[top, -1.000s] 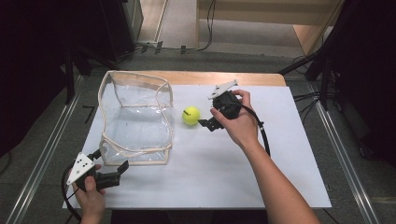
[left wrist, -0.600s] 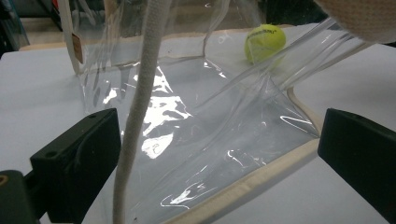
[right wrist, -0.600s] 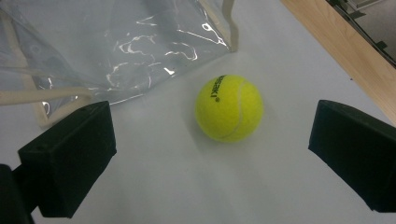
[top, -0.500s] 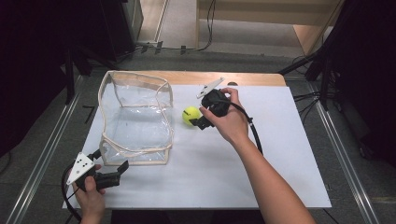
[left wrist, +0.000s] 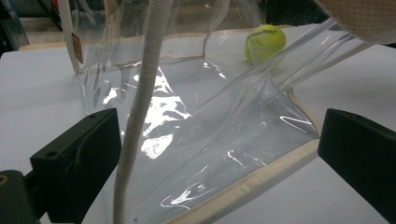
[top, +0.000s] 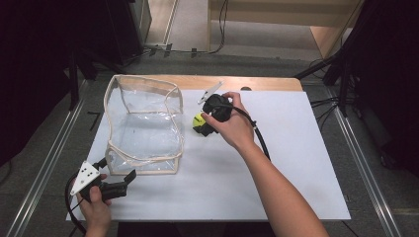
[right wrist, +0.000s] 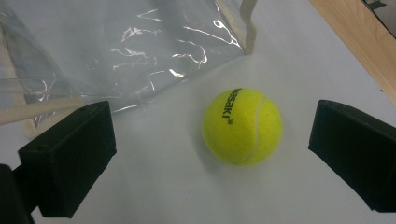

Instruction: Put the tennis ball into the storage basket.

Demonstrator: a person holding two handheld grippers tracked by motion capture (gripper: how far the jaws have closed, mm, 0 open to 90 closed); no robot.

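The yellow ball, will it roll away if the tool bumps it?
Probably. The tennis ball is round and sits free on the flat white table, so a nudge would likely roll it. Its fuzzy felt should grip well between the right tool's open jaws.

High view looks down; gripper views share the tennis ball (right wrist: 242, 126).

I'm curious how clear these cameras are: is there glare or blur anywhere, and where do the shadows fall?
In the left gripper view, bright white glare streaks the clear plastic bag, and its near strap looks soft. In the right gripper view, the tennis ball is sharp, its printed lettering legible, with a faint shadow under it. In the high view, the white table is evenly lit and the surroundings are dark.
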